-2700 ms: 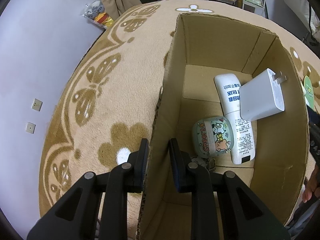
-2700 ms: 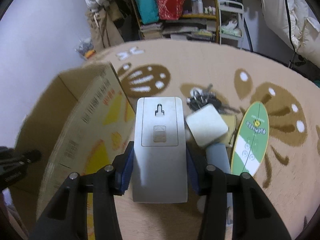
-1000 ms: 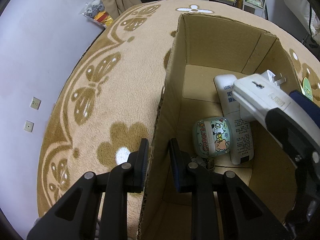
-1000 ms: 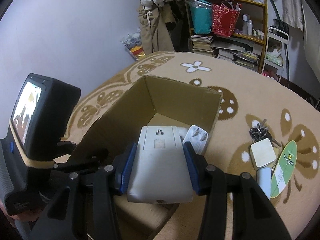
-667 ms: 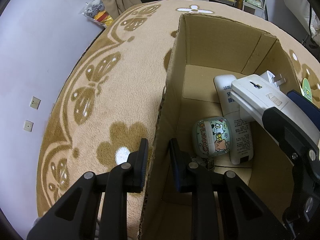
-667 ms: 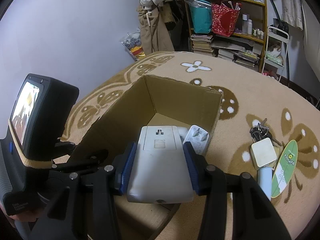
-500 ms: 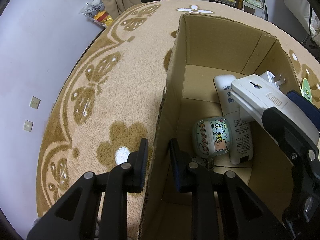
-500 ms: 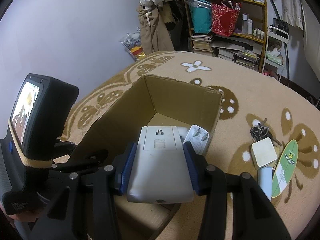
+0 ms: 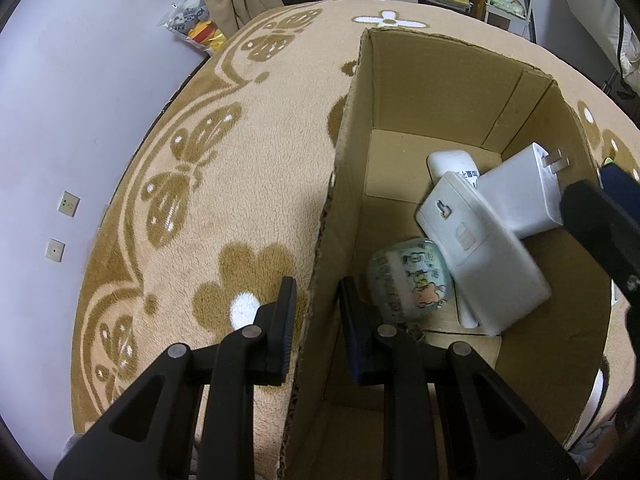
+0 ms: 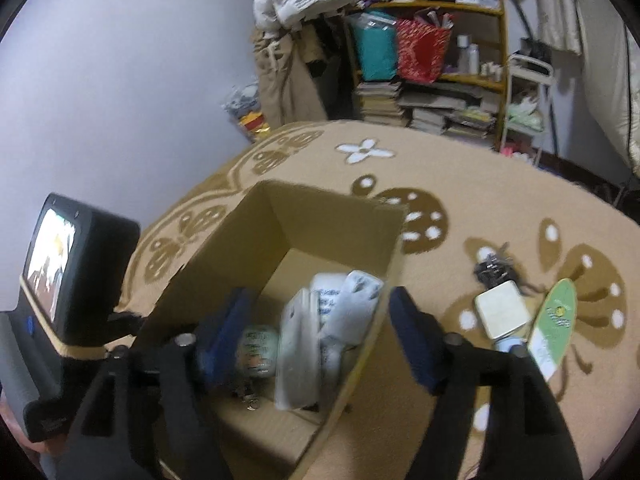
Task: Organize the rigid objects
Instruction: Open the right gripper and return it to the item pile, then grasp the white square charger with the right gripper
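Left tongs (image 9: 314, 320) clamped narrow on the near-left wall of the cardboard box (image 9: 440, 76), steadying it. Right tongs (image 10: 316, 340) over the box's right rim, jaws just opened wide, nothing between them now. A moment ago they gripped the white flat device (image 9: 480, 252); it is now inside the box, tilted, lying across the white tube (image 9: 450, 162) and against the white charger (image 9: 520, 196), with the round cartoon tin (image 9: 410, 280) beside it. So that item is delivered. Farther out on the carpet (image 10: 460, 176), right of the box: square white case (image 10: 502, 314), green oval board (image 10: 554, 322), keys (image 10: 494, 270). Likely next pickups.
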`<state>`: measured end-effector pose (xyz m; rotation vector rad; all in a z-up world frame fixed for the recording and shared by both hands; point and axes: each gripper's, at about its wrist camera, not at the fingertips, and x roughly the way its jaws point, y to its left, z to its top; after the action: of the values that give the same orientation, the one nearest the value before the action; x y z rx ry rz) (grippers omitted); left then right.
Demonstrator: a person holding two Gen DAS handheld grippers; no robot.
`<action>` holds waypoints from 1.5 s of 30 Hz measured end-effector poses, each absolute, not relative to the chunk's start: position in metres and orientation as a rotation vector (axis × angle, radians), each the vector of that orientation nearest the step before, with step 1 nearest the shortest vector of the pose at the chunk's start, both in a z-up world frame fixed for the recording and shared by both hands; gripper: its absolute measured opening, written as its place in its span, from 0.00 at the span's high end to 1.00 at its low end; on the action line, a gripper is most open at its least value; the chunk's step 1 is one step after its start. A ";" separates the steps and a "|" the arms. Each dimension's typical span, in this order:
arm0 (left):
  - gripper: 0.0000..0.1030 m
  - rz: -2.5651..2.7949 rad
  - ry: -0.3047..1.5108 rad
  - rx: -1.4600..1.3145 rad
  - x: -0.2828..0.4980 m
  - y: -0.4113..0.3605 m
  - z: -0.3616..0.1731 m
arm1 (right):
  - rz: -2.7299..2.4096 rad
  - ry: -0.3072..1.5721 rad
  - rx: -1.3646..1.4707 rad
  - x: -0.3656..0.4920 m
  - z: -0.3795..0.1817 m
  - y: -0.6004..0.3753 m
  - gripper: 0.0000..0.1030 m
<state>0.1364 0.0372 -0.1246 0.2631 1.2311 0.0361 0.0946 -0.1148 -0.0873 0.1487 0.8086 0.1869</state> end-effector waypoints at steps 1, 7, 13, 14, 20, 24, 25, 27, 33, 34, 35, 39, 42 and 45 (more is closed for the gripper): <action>0.79 0.035 1.232 0.261 0.136 0.037 -0.125 | 0.186 0.805 0.154 0.094 -0.087 -0.116 0.23; 0.79 0.036 1.232 0.261 0.135 0.038 -0.126 | 0.134 0.779 0.177 0.100 -0.082 -0.138 0.04; 0.79 0.036 1.232 0.260 0.135 0.039 -0.126 | 0.083 0.755 0.129 0.109 -0.086 -0.156 0.02; 0.79 0.036 1.233 0.261 0.136 0.039 -0.126 | 0.077 0.759 0.135 0.111 -0.088 -0.160 0.02; 0.79 0.037 1.233 0.264 0.135 0.039 -0.125 | 0.030 0.803 0.147 0.129 -0.105 -0.189 0.02; 0.79 0.037 1.233 0.264 0.135 0.039 -0.125 | -0.010 0.825 0.166 0.136 -0.117 -0.210 0.02; 0.79 0.037 1.232 0.265 0.135 0.039 -0.125 | -0.015 0.824 0.165 0.137 -0.120 -0.213 0.02; 0.79 0.040 1.232 0.261 0.136 0.039 -0.125 | -0.030 0.843 0.127 0.144 -0.128 -0.217 0.02; 0.79 0.044 1.237 0.275 0.139 0.037 -0.128 | -0.049 0.913 0.088 0.160 -0.146 -0.223 0.02; 0.79 0.045 1.239 0.279 0.139 0.037 -0.129 | -0.049 0.923 0.082 0.161 -0.149 -0.223 0.02; 0.79 0.046 1.242 0.281 0.140 0.036 -0.130 | -0.049 0.933 0.081 0.162 -0.152 -0.223 0.02; 0.79 0.044 1.252 0.278 0.141 0.037 -0.133 | -0.053 0.965 0.092 0.165 -0.161 -0.225 0.07; 0.79 0.043 1.257 0.278 0.142 0.037 -0.135 | -0.060 0.985 0.085 0.165 -0.168 -0.225 0.09; 0.79 0.045 1.261 0.291 0.143 0.035 -0.137 | -0.064 1.007 0.073 0.166 -0.173 -0.225 0.21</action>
<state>0.1428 0.0351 -0.1373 0.2908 1.2615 0.0453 0.1661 -0.2251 -0.1735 0.0728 1.0074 -0.0643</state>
